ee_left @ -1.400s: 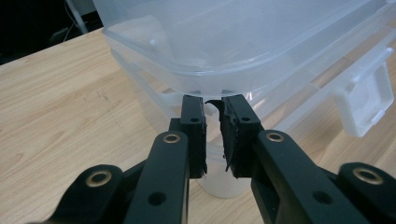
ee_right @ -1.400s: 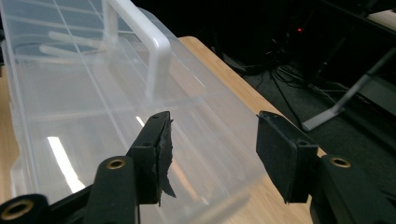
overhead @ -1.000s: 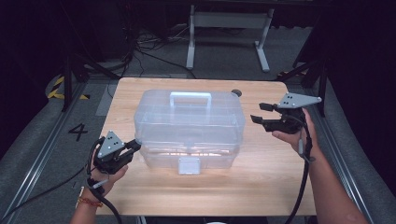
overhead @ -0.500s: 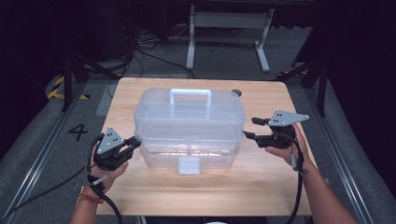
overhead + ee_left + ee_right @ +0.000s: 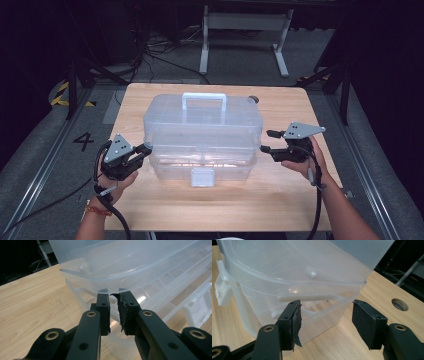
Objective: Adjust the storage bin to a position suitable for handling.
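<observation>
Right tongs lowered, nearer clear box

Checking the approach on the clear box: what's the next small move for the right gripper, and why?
Probably ease the right gripper a little further in toward the end wall of the clear plastic storage box and close on its ledge. Its jaws stand wide open with the ledge just ahead of the pads. The left gripper already sits nearly shut at the opposite end rim.

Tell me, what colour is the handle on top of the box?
The handle is white, clearest in the high view.
</observation>
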A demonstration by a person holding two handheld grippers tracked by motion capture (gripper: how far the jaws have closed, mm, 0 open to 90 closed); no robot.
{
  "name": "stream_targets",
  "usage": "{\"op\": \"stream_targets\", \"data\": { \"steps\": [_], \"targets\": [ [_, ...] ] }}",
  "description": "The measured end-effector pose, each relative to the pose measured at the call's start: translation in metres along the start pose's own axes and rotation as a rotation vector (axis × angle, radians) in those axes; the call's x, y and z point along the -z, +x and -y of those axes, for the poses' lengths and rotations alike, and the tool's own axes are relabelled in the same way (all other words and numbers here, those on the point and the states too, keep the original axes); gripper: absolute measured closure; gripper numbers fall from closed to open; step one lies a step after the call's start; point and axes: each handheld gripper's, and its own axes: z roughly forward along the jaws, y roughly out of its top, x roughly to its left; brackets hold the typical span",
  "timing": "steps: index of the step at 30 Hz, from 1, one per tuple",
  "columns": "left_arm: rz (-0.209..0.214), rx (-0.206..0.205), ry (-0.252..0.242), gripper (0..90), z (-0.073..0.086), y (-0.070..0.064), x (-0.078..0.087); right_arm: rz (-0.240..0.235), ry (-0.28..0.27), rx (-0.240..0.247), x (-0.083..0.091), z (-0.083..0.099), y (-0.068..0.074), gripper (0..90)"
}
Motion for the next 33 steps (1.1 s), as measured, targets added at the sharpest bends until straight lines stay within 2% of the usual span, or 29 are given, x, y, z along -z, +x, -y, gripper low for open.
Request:
{"op": "stream_targets", "data": {
  "steps": [4,15,23,33],
  "targets": [
    [0.0,-0.001,-0.005,79.4,0.0,0.0,0.0,0.001,-0.041,-0.002,-0.002,-0.004,0.003,39.4],
    [-0.015,0.005,-0.022,72.5,0.002,0.001,0.002,0.024,-0.103,-0.007,-0.003,-0.007,0.009,39.4],
    [-0.035,0.014,0.007,70.7,0.01,0.005,0.002,0.061,-0.149,0.0,0.0,-0.012,0.01,40.9],
    [-0.047,-0.002,0.047,69.3,0.018,0.007,-0.002,0.086,-0.194,0.009,0.002,-0.018,0.009,45.5]
  ]
}}
